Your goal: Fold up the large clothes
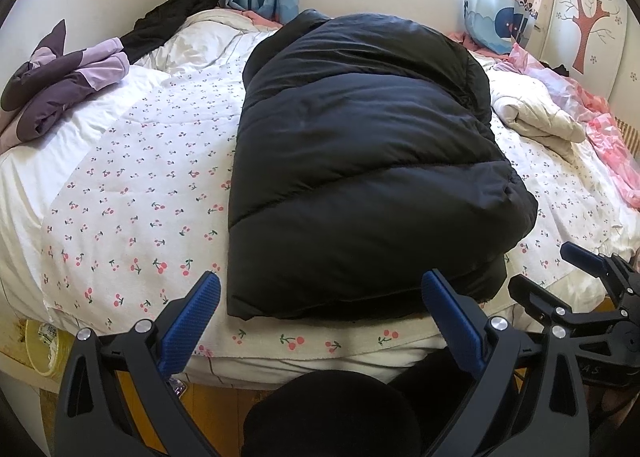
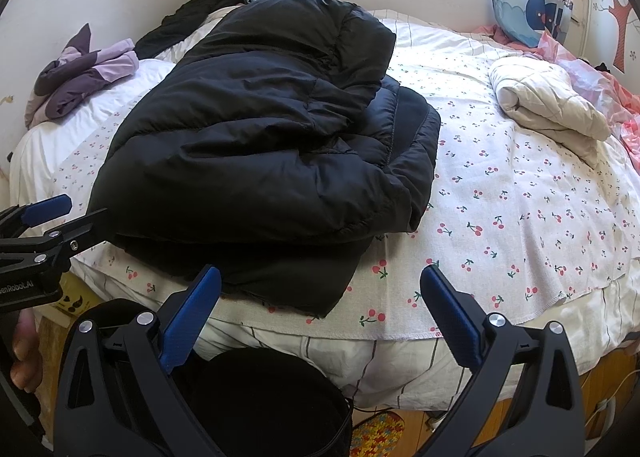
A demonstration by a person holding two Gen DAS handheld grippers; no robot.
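I have both claws held back off the near edge of the bed (image 1: pixel 120 185), neither touching cloth. My left claw (image 1: pixel 320 297) stands wide open with nothing between its blue pads, and my right claw (image 2: pixel 320 289) is spread just as wide and equally empty. The black puffer coat (image 2: pixel 260 129) lies along the middle of the cherry-print sheet, already doubled lengthwise, its hem at the near edge just ahead of me and its hood end toward the window. On its right side a quilted lining panel shows where the layers overlap.

I judge it bulky but light, soft and springy: the padding will push back and the smooth shell will likely slip between the pads. A pinch on the puffed middle would hold poorly, so I would bite the stitched hem, one claw at each near corner, taking all layers together, then carry the hem up toward the hood
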